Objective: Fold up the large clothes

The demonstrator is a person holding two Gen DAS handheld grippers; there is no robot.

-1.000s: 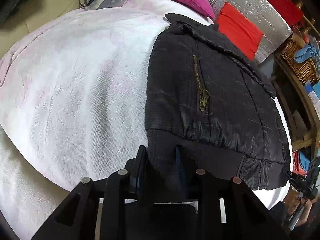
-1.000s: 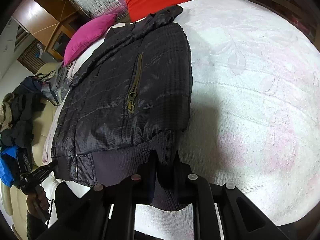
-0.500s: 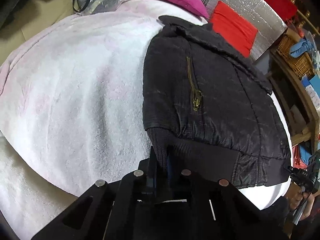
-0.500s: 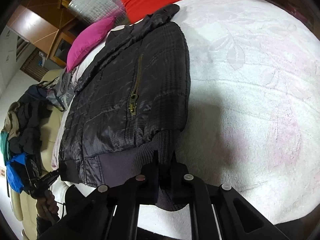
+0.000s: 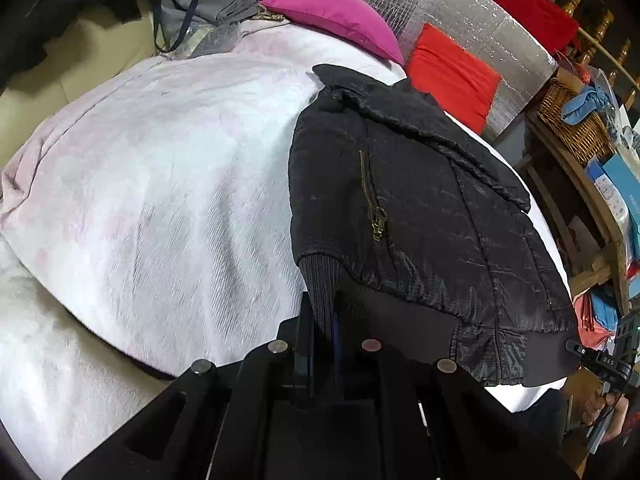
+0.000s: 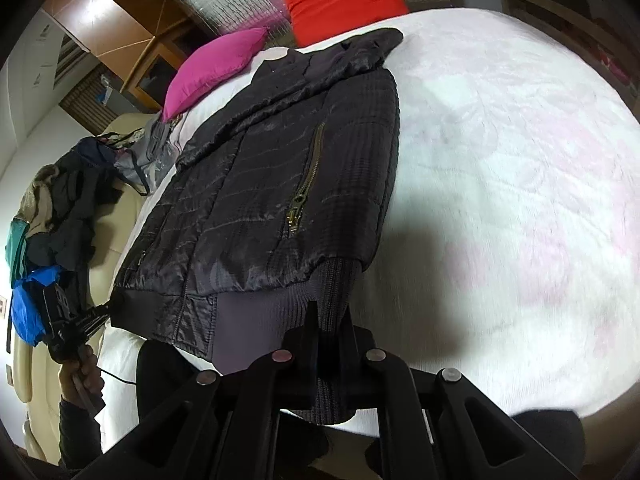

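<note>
A black quilted jacket (image 5: 420, 216) with a brass pocket zipper lies folded lengthwise on a white-pink blanket (image 5: 160, 184). My left gripper (image 5: 323, 312) is shut on the jacket's ribbed hem (image 5: 320, 280) at its left corner. In the right wrist view the jacket (image 6: 272, 184) lies the same way, and my right gripper (image 6: 328, 316) is shut on the ribbed hem (image 6: 340, 280) at its right corner. Both corners sit near the bed's near edge.
A pink pillow (image 5: 336, 16) and a red pillow (image 5: 452, 72) lie at the head of the bed. A clothes pile (image 6: 52, 216) sits on a cream chair to one side. A wooden shelf with a wicker basket (image 5: 576, 124) stands on the other.
Both grippers closed fully on the ribbed hem and the hem corners lifted slightly; the views shifted a little back from the jacket.
</note>
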